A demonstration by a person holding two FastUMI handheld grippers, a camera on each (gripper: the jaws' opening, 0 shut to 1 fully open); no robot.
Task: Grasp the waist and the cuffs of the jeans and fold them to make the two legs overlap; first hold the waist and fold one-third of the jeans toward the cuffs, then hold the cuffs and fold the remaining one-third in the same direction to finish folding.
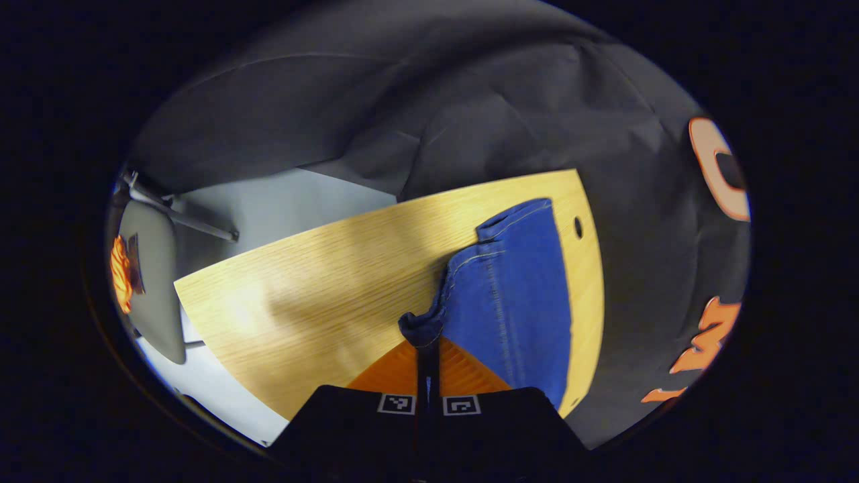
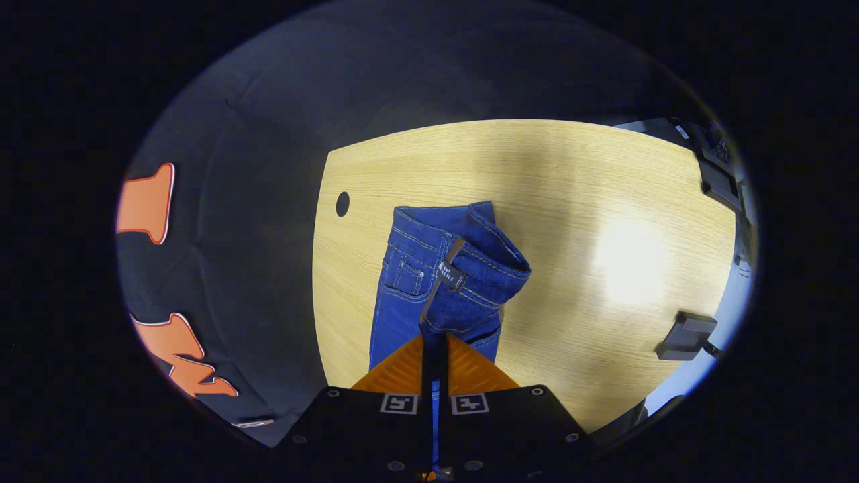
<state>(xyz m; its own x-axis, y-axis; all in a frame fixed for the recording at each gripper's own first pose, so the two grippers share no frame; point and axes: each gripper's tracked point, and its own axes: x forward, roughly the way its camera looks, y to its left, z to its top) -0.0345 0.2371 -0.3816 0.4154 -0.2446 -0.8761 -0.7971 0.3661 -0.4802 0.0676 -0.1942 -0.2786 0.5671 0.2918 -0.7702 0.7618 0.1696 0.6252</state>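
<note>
Blue jeans (image 1: 513, 295) lie on a light wooden table (image 1: 322, 288). In the left gripper view, my left gripper (image 1: 427, 341) is shut on a cuff of the jeans, lifted off the table, with the leg running away to the far hem. In the right gripper view, my right gripper (image 2: 435, 330) is shut on the waist of the jeans (image 2: 456, 275); the waistband with its belt loop curls over above the fingers. A front pocket shows on the part lying flat on the table (image 2: 570, 201).
A small round hole (image 2: 342, 203) is in the table near the jeans. A dark object (image 2: 684, 335) sits at the table's right edge. A grey chair (image 1: 151, 268) stands beyond the table's left side, on a pale floor.
</note>
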